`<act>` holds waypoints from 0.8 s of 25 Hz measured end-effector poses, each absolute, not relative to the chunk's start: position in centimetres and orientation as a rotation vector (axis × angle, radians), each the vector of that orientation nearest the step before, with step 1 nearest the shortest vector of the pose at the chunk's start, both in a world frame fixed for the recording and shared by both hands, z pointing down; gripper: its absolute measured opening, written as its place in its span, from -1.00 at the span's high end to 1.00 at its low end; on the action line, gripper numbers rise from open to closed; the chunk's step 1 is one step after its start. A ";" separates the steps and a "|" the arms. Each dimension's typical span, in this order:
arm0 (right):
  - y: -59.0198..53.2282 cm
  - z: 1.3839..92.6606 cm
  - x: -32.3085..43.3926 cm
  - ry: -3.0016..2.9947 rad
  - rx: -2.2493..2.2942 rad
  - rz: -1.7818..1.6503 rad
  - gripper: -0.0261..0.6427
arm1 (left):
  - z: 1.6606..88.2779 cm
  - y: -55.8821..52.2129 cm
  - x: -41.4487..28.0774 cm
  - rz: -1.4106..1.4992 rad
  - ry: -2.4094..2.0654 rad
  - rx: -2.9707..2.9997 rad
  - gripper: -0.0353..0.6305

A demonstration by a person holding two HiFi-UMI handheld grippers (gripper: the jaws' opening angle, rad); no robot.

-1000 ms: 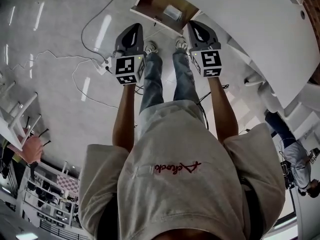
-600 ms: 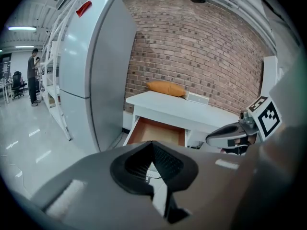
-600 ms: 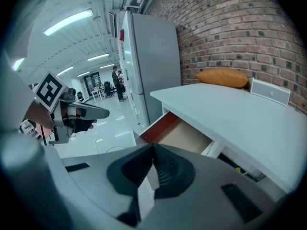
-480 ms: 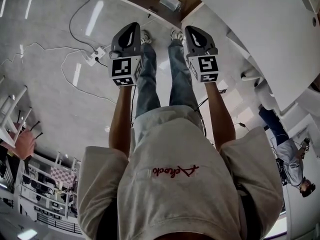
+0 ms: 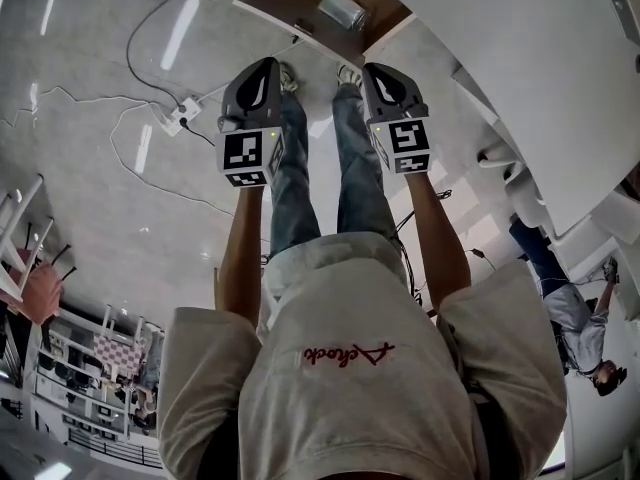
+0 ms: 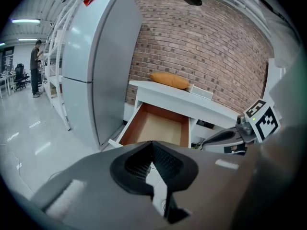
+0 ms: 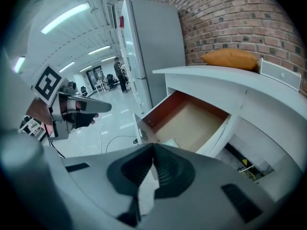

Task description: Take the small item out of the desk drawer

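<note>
The desk drawer (image 5: pixel 292 20) stands pulled open at the top of the head view, its wooden inside showing. A small pale item (image 5: pixel 342 10) lies in it, and it shows near the drawer's front corner (image 7: pixel 171 142) in the right gripper view. My left gripper (image 5: pixel 270 62) and right gripper (image 5: pixel 373 67) hang side by side in front of the drawer, short of it and above the person's shoes. Both are shut with nothing between the jaws. In the left gripper view the shut left gripper (image 6: pixel 152 143) hides the front of the drawer (image 6: pixel 156 126).
An orange cushion-like thing (image 6: pixel 169 80) lies on the white desk top (image 7: pixel 225 78). A tall grey cabinet (image 6: pixel 100 66) stands left of the desk. A power strip with cables (image 5: pixel 178 118) lies on the floor at the left. Other people stand far off (image 5: pixel 580 318).
Both grippers have sunk lower in front of the drawer. In the head view the drawer has slid toward the top edge. Both pairs of jaws stay shut.
</note>
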State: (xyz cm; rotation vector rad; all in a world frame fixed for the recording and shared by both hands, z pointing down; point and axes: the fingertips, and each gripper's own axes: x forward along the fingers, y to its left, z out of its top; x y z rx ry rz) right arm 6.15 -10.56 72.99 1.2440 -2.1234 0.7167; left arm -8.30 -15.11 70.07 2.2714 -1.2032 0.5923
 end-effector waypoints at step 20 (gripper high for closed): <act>-21.0 78.2 2.9 -2.123 1.213 0.673 0.89 | 71.9 -15.0 -10.3 0.566 -1.235 2.230 0.87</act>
